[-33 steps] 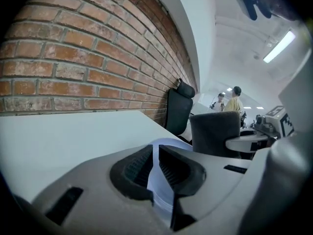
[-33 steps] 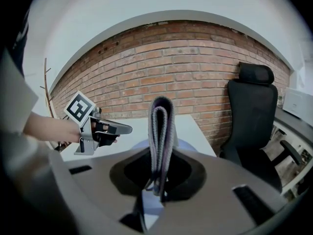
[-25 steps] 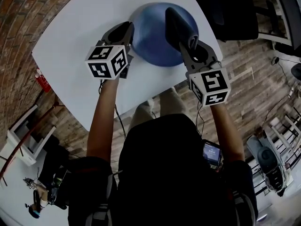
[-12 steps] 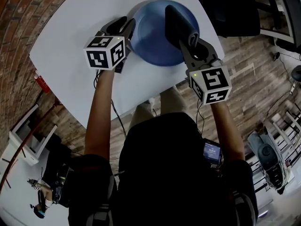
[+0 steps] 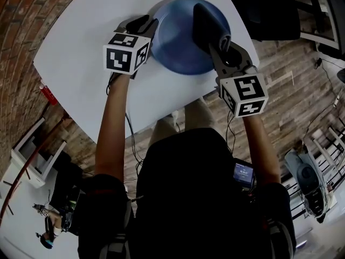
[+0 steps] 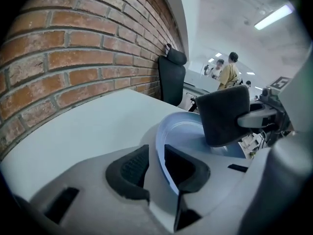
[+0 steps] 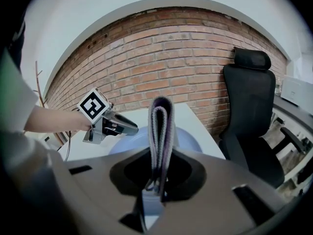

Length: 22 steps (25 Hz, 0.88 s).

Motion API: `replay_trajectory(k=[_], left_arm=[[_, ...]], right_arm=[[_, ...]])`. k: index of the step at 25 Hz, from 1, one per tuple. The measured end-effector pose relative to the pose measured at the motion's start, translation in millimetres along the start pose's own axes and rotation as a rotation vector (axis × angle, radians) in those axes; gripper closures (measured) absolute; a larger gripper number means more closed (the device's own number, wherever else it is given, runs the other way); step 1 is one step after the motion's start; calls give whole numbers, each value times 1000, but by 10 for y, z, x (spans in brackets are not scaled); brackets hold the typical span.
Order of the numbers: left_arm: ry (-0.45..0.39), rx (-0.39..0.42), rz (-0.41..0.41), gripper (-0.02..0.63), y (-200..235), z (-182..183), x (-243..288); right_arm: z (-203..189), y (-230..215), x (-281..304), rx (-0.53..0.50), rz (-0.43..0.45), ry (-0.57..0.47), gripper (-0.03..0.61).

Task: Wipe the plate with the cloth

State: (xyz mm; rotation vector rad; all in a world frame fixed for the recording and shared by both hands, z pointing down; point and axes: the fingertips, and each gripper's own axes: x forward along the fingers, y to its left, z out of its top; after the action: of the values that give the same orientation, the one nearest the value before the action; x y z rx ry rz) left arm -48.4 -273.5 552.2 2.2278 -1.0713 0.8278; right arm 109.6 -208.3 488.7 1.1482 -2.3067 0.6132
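Observation:
A blue plate [image 5: 178,45] lies on the white table [image 5: 81,53]. My left gripper [image 5: 147,27] is at the plate's left rim. In the left gripper view its jaws [image 6: 155,166] stand open astride the rim [image 6: 161,153], with a gap on the left pad's side. My right gripper [image 5: 220,41] is shut on a folded dark cloth [image 5: 207,21], held upright over the right part of the plate. The right gripper view shows the cloth [image 7: 161,126] rising from the pinched jaws [image 7: 157,176], with the plate [image 7: 131,142] and the left gripper [image 7: 128,127] behind it.
A black office chair [image 7: 250,97] stands at the table's far right corner. The brick wall [image 6: 73,58] runs along the left. A red extinguisher [image 5: 48,93] sits on the floor at the left. People stand far off [image 6: 227,72]. The table's near edge is close to my body.
My left gripper has rolled and shifted onto the plate's left rim, and its jaws have gone from shut to open around that rim. The right gripper and cloth stayed put.

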Motion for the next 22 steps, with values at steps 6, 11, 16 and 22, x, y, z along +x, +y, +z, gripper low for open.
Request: replay_trajectory(k=[6,11,16,22], left_arm=[[23,-9,8,518,22,24,67],[28,8,18,552,7,14,7],[32,-5,16,562,36,-14,-15],[35,-3,24,568,27,-21,-28]], right_arm=[[-17,-30,11,9,-1,3,526],[-1,14,-34,11,-4,-1,526],[-3,54,-22,11,-2,-1,526],[-15,60,-45,13,-4,0,526]])
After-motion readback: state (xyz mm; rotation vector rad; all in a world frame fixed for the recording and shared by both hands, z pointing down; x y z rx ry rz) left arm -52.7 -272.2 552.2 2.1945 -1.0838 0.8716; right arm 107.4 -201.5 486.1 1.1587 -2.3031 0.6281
